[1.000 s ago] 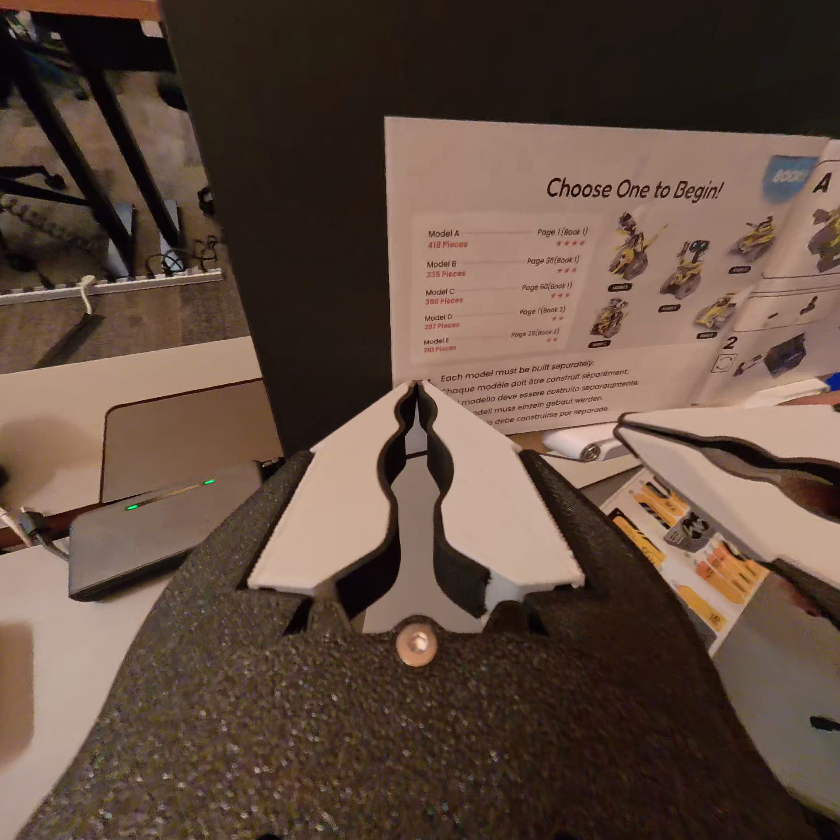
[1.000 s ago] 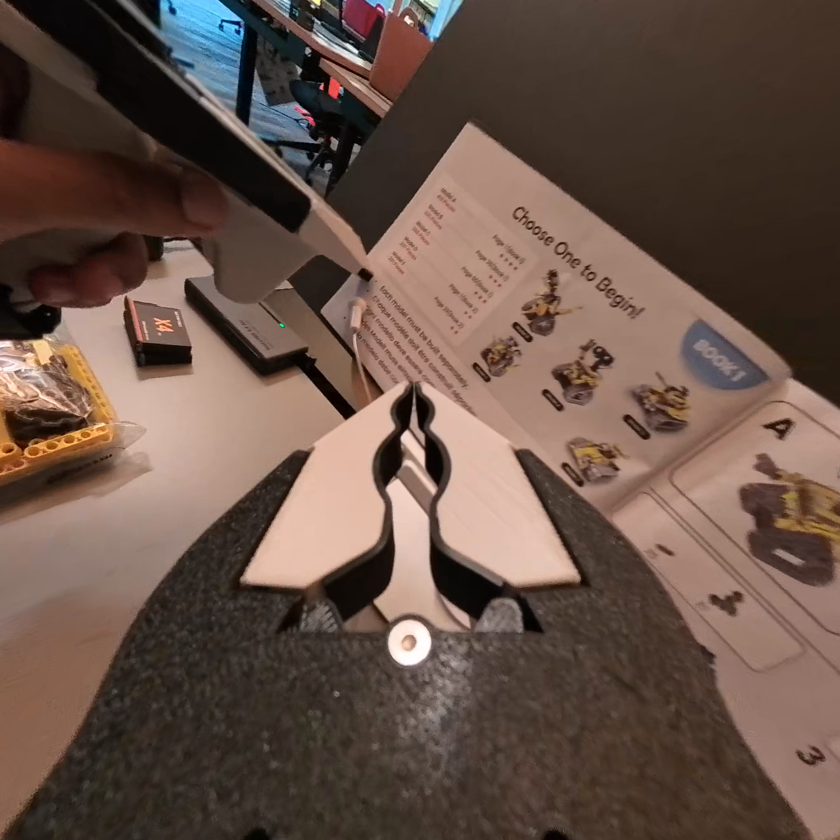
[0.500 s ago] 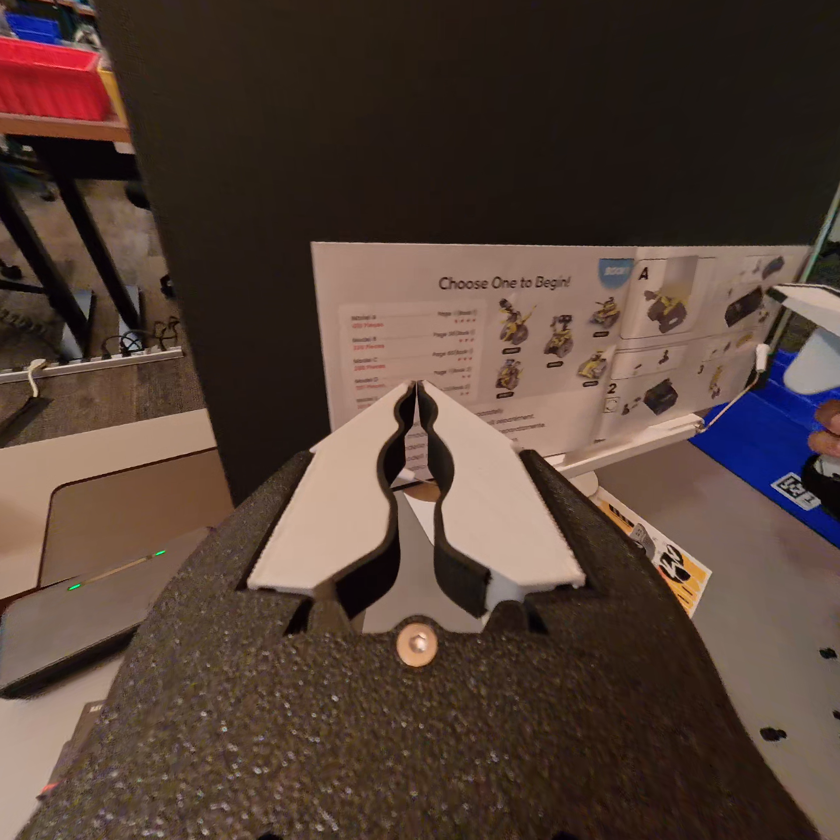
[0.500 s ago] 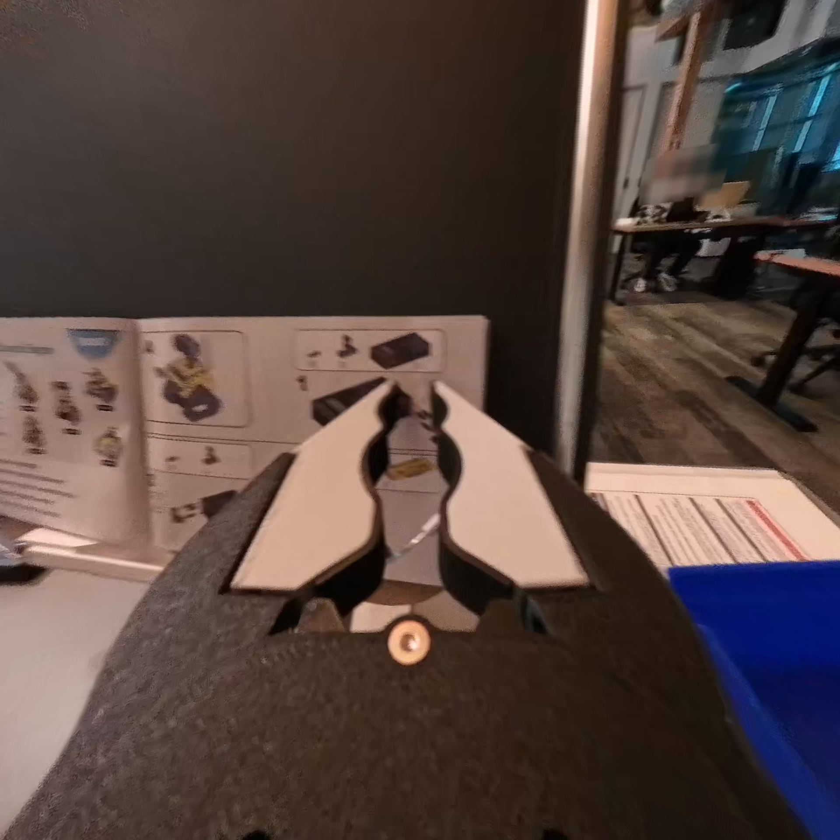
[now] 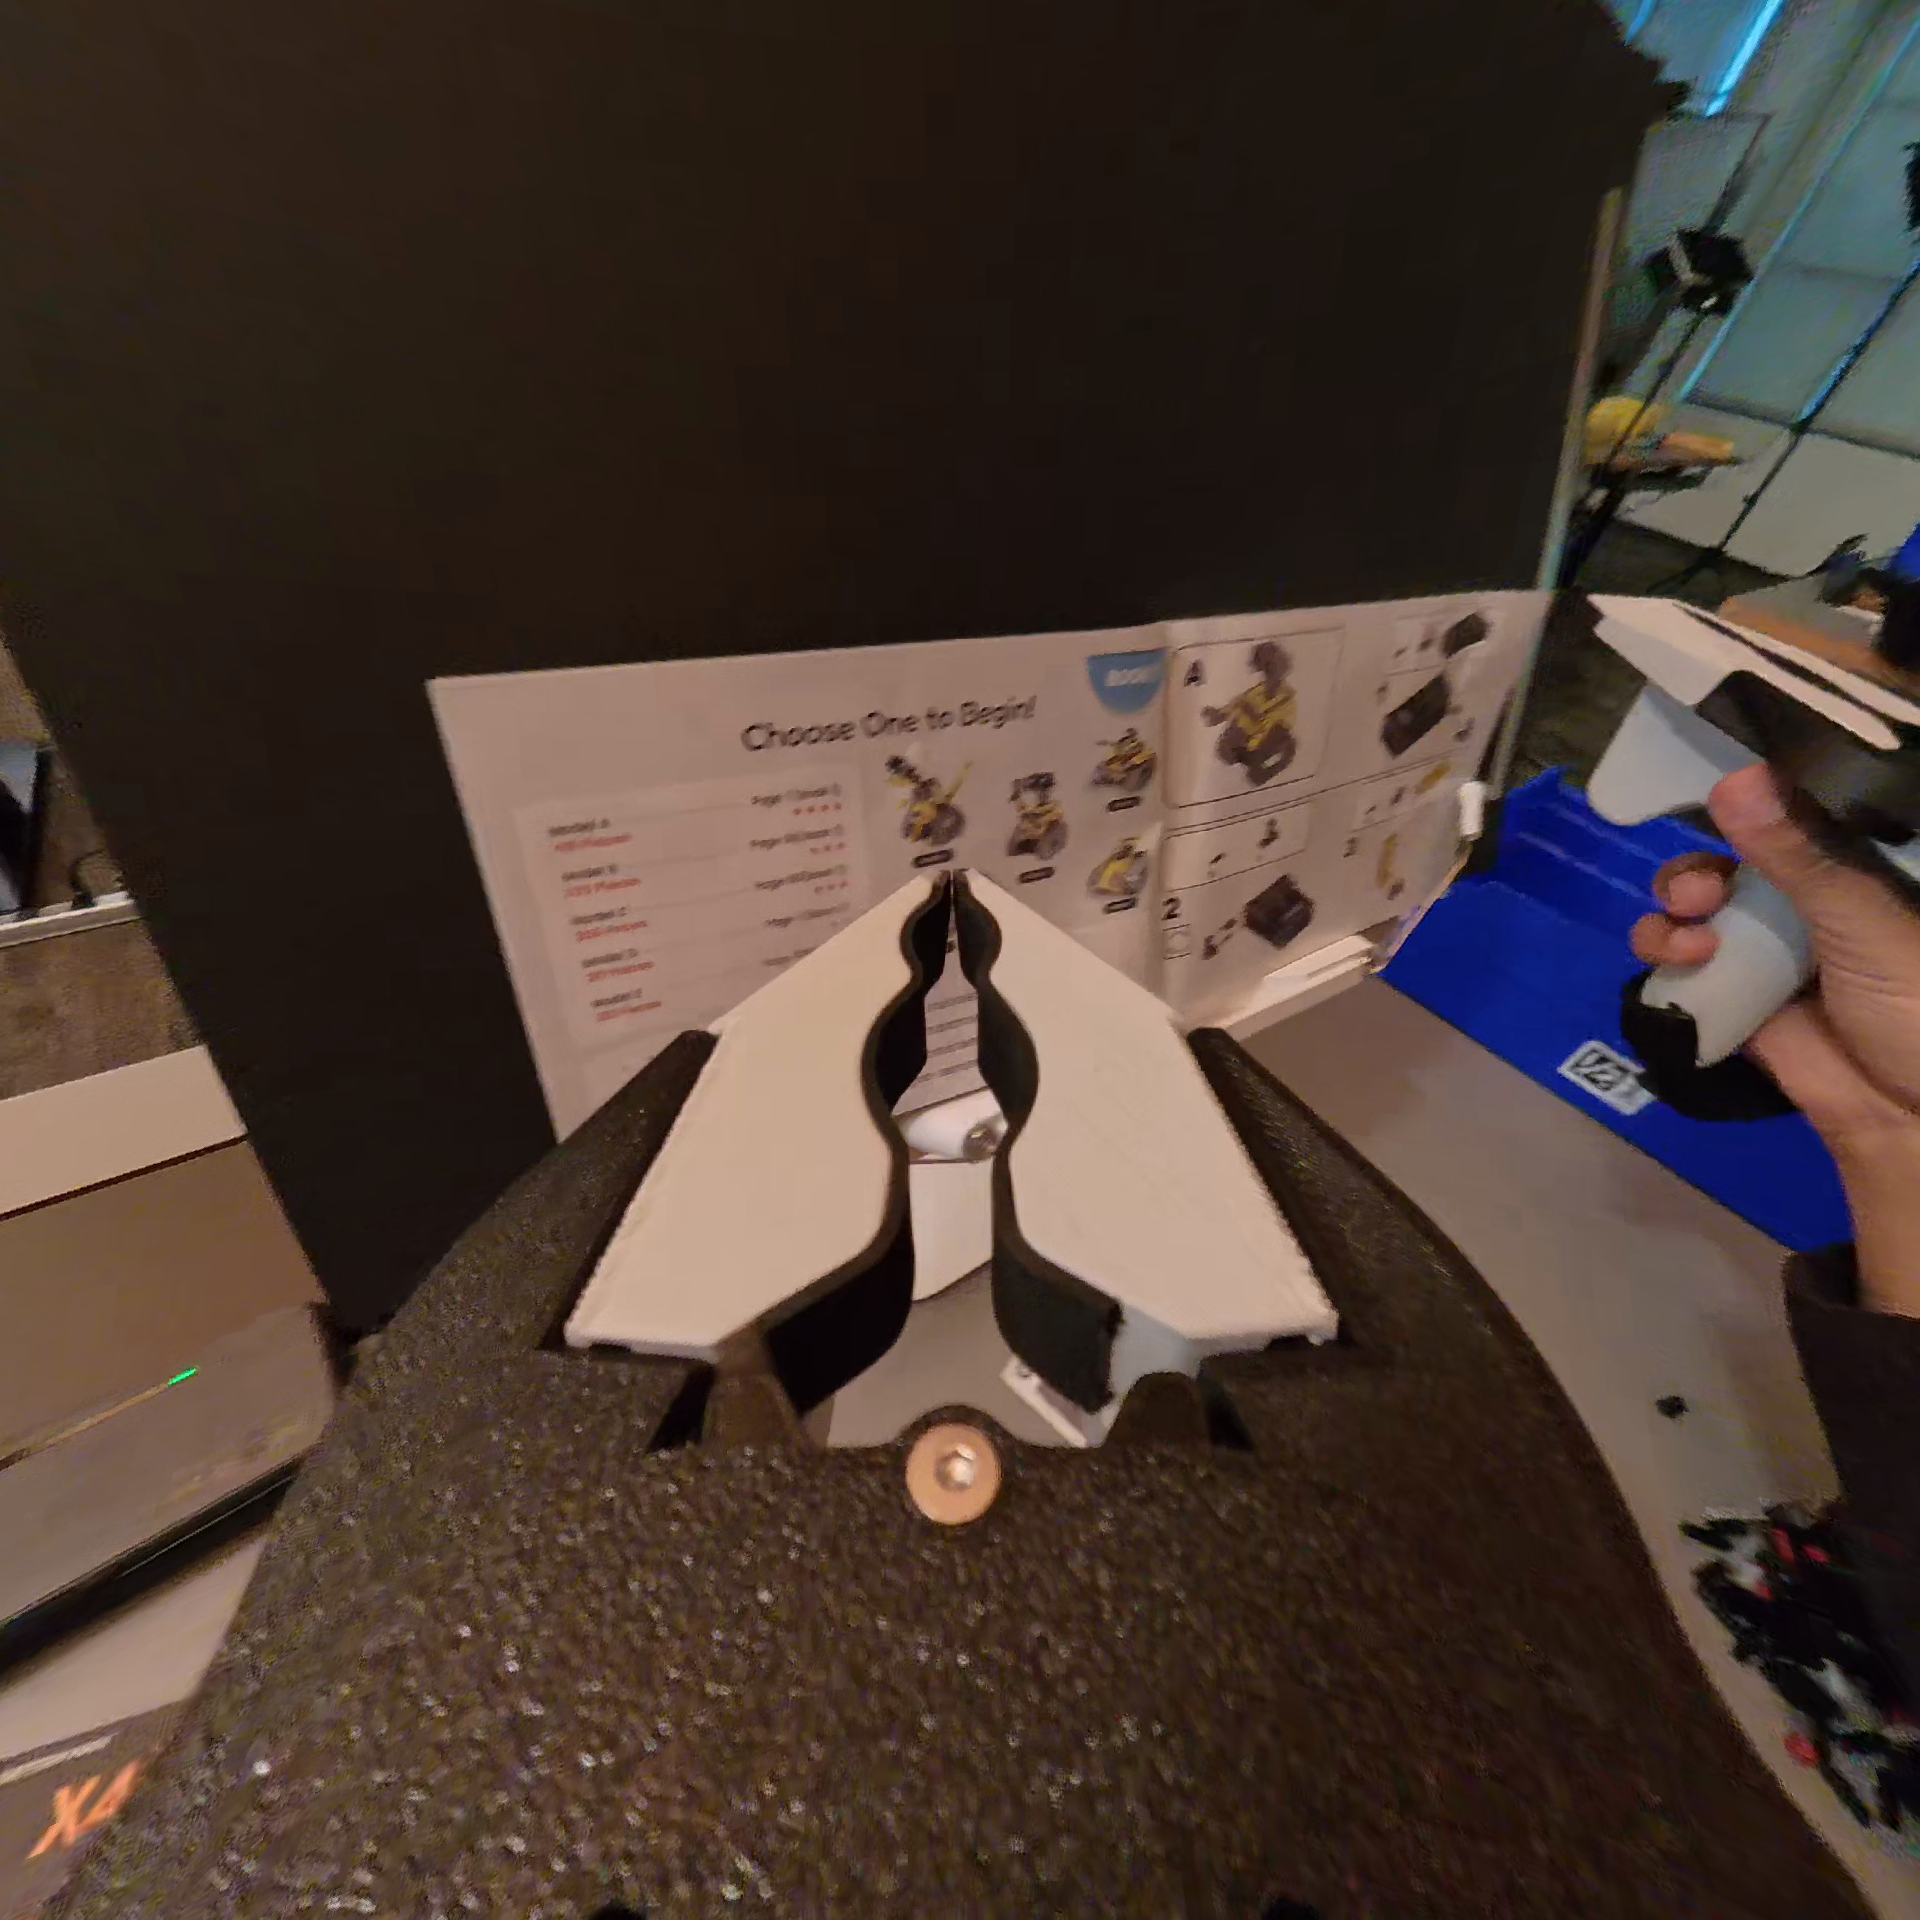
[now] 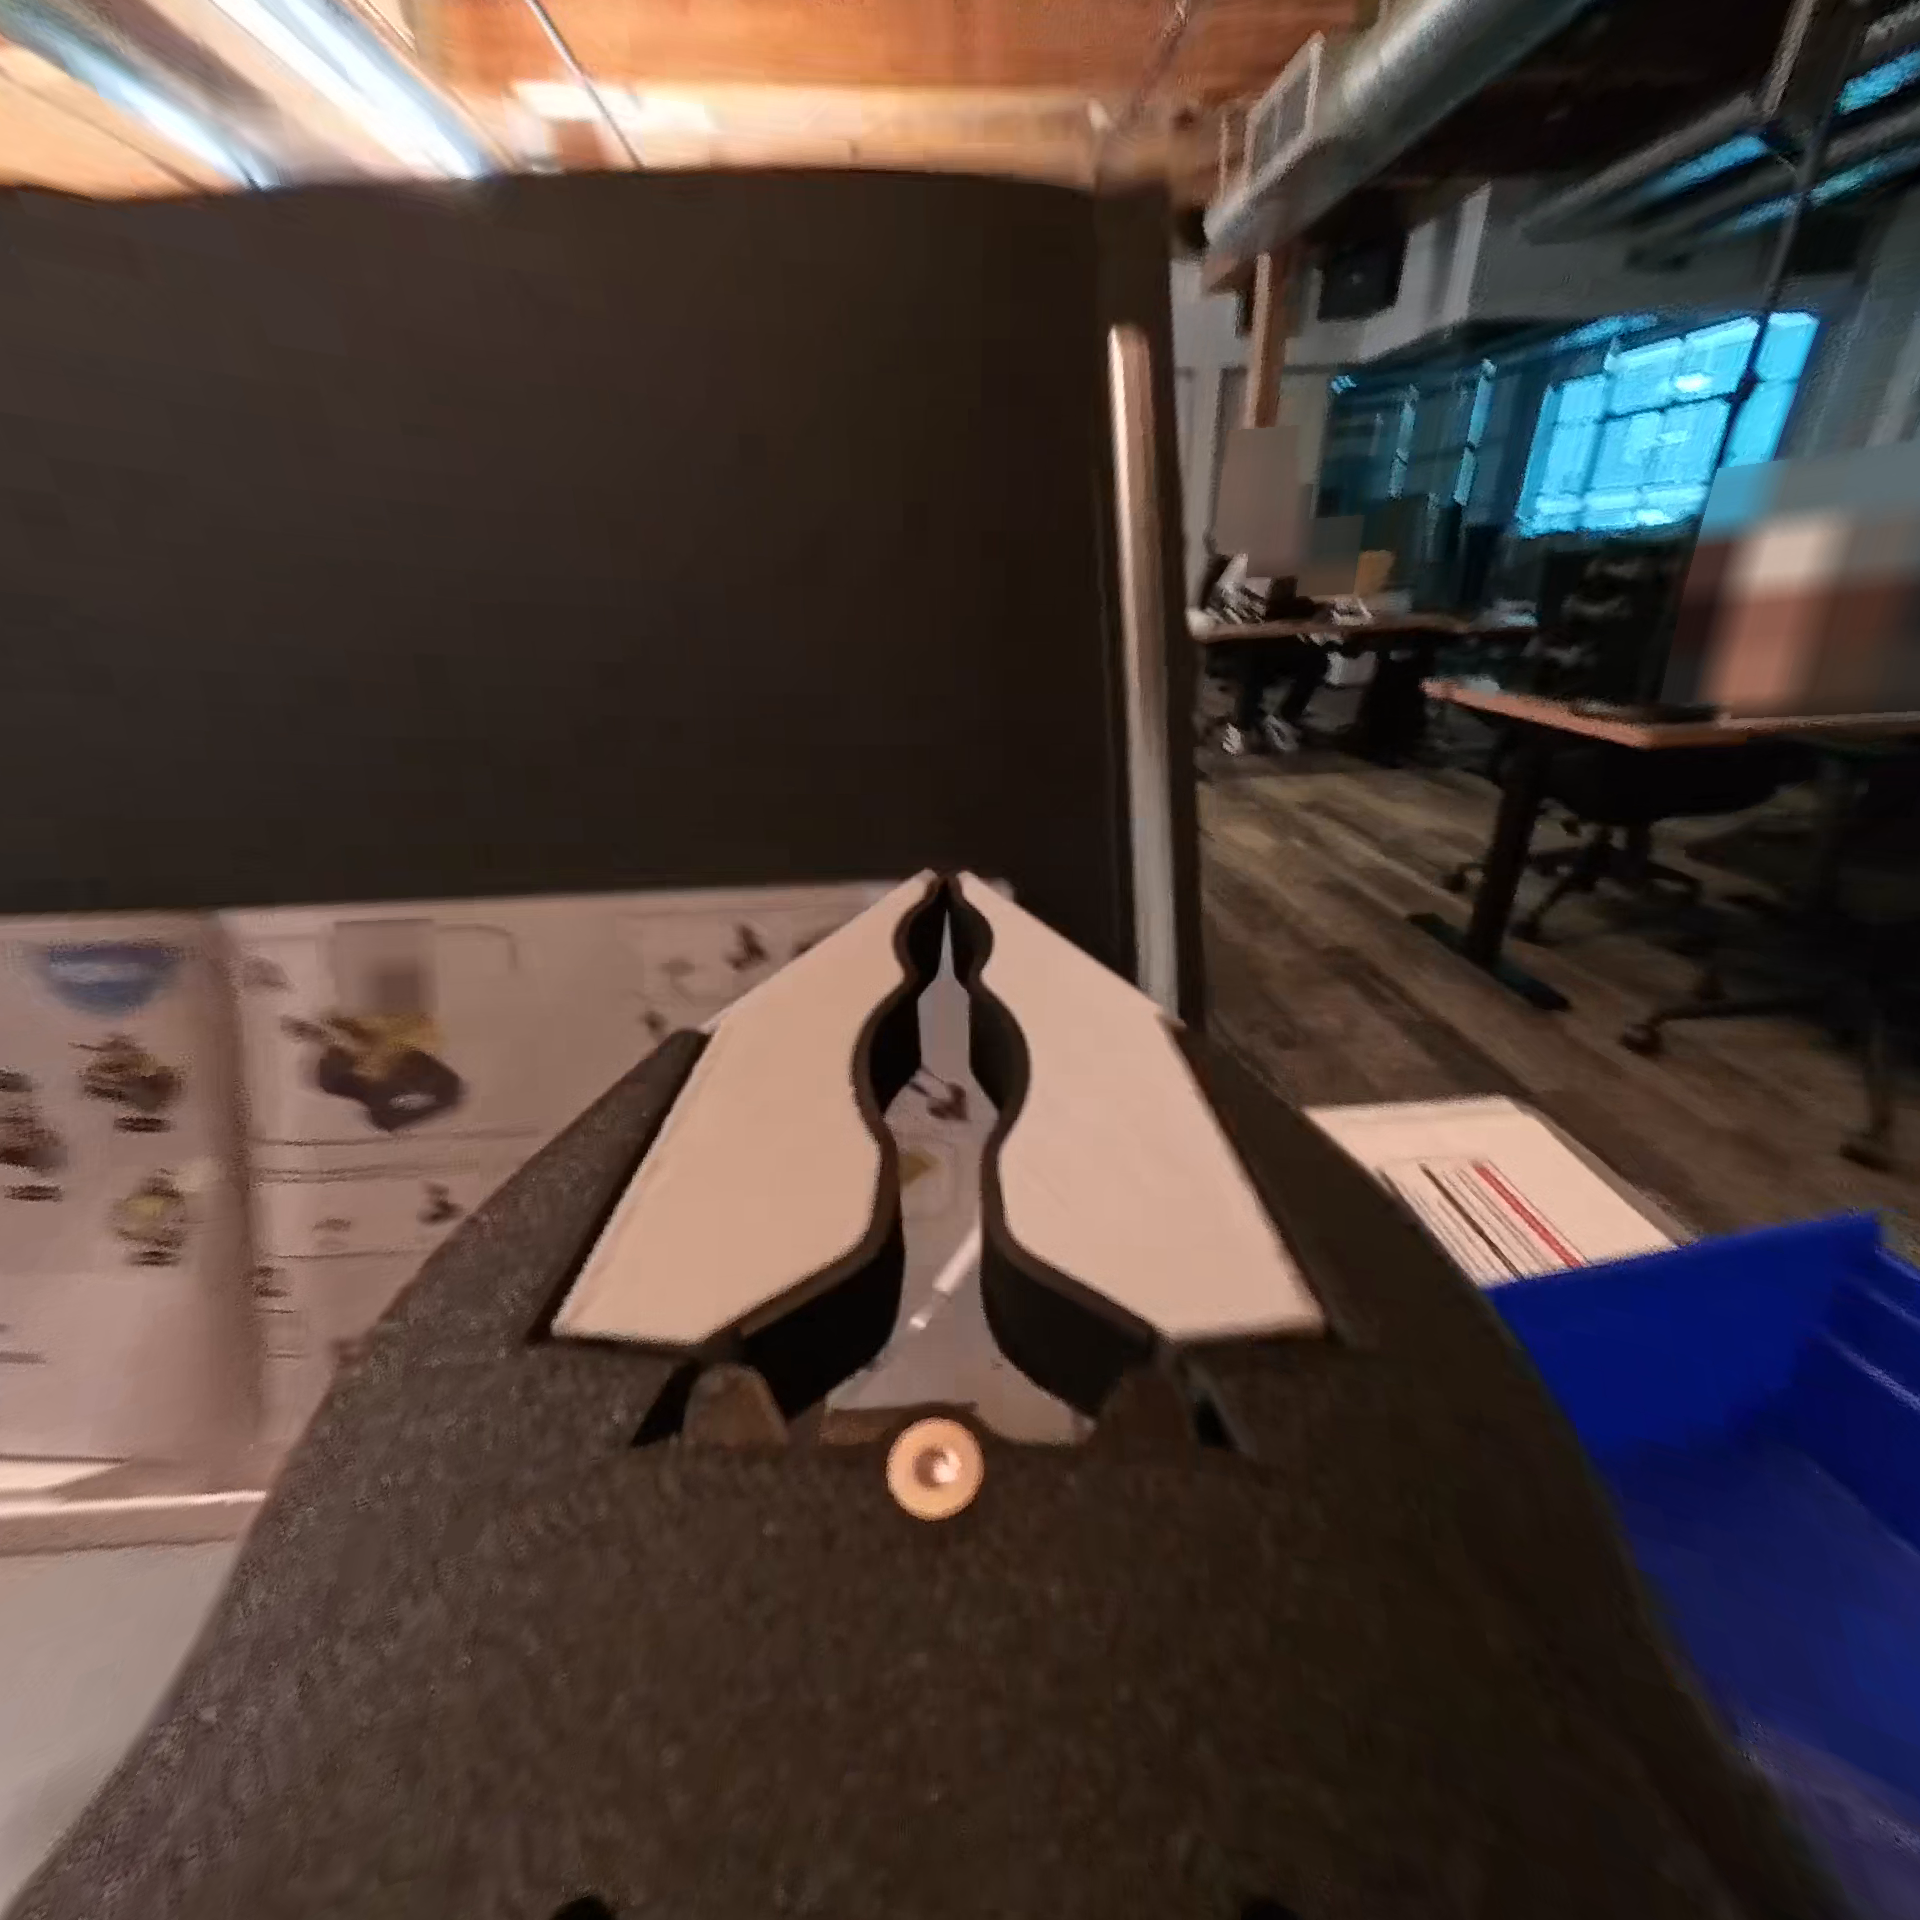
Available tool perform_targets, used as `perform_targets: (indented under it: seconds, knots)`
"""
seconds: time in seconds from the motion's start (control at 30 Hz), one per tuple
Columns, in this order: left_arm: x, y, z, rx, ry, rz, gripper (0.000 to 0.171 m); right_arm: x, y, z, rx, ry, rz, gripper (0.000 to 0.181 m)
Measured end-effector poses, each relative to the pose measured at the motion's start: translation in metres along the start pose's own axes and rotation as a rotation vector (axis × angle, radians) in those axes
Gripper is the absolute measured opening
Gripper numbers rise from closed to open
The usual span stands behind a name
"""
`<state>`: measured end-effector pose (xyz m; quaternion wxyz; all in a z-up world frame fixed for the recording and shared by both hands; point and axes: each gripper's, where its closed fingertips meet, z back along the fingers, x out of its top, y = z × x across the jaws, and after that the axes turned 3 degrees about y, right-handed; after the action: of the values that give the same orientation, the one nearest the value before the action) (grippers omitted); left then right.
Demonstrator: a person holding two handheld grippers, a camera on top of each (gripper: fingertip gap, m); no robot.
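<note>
Printed headings, lists and step numbers cover the open booklet (image 5: 831,831) at the far centre. A white sticker (image 5: 1600,1075) marks the blue bin (image 5: 1538,997) on the right. Orange lettering marks the near-left box (image 5: 73,1813).

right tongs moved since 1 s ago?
Yes. The right tongs swung right: the propped instruction booklet now sits left, the blue bin in view.

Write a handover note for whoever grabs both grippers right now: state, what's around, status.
Left gripper: shut, empty, held above the table, aimed at the open instruction booklet propped against the black panel.
Right gripper: shut, empty, raised near the booklet's right end, gripped by a hand.
Blue bin sits on the right; a pile of small dark parts lies near the right edge; black device with green light on the left.
Nothing held; the parts lie untouched.
</note>
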<state>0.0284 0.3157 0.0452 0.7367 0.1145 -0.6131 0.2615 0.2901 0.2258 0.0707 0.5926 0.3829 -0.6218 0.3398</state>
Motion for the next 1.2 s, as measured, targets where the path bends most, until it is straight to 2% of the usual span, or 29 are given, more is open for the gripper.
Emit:
perform_targets:
  seconds: [0.1, 0.17, 0.2, 0.23, 0.27, 0.37, 0.47, 0.53, 0.6, 0.67, 0.73, 0.8, 0.9, 0.97, 1.07, 1.2]
  knots:
    - [0.009, -0.03, 0.007, -0.07, -0.027, -0.012, 0.0, 0.05, 0.036, 0.035, 0.197, -0.114, -0.094, 0.0]
    - [0.014, -0.055, 0.011, -0.11, -0.036, -0.047, 0.0, 0.084, 0.083, 0.077, 0.496, -0.183, -0.159, 0.0]
    - [0.014, -0.068, 0.014, -0.128, -0.038, -0.073, 0.0, 0.094, 0.11, 0.102, 0.68, -0.192, -0.16, 0.0]
    - [0.012, -0.08, 0.017, -0.14, -0.039, -0.097, 0.0, 0.097, 0.128, 0.121, 0.799, -0.175, -0.15, 0.0]
    - [0.008, -0.09, 0.019, -0.146, -0.038, -0.12, 0.0, 0.094, 0.135, 0.13, 0.846, -0.147, -0.117, 0.0]
    - [-0.032, -0.114, 0.023, -0.15, 0.027, -0.215, 0.0, 0.061, 0.13, 0.13, 0.825, -0.026, 0.07, 0.0]
    - [-0.101, -0.117, 0.031, -0.13, 0.143, -0.345, 0.0, -0.001, 0.11, 0.147, 0.861, 0.145, 0.196, 0.0]
    - [-0.15, -0.114, 0.037, -0.148, 0.217, -0.391, 0.0, -0.048, 0.083, 0.151, 0.807, 0.217, 0.313, 0.0]
    - [-0.193, -0.11, 0.041, -0.186, 0.282, -0.344, 0.0, -0.093, 0.053, 0.145, 0.728, 0.252, 0.411, 0.0]
    - [-0.216, -0.106, 0.042, -0.216, 0.301, -0.261, 0.001, -0.137, 0.036, 0.143, 0.745, 0.313, 0.418, 0.0]
    - [-0.227, -0.104, 0.04, -0.238, 0.329, -0.217, 0.002, -0.173, 0.027, 0.141, 0.772, 0.388, 0.394, 0.0]
    - [-0.227, -0.097, 0.036, -0.21, 0.323, -0.225, 0.004, -0.19, 0.022, 0.141, 0.792, 0.43, 0.419, 0.0]
    - [-0.228, -0.082, 0.036, -0.112, 0.319, -0.277, 0.017, -0.195, 0.02, 0.145, 0.827, 0.368, 0.497, 0.0]
    - [-0.23, -0.074, 0.037, -0.072, 0.333, -0.31, 0.022, -0.202, 0.017, 0.147, 0.827, 0.377, 0.483, 0.0]
    - [-0.231, -0.072, 0.038, -0.092, 0.343, -0.278, 0.028, -0.213, 0.015, 0.149, 0.814, 0.469, 0.412, 0.0]
    - [-0.237, -0.071, 0.04, -0.124, 0.384, -0.251, 0.034, -0.217, 0.004, 0.143, 0.745, 0.432, 0.461, 0.0]
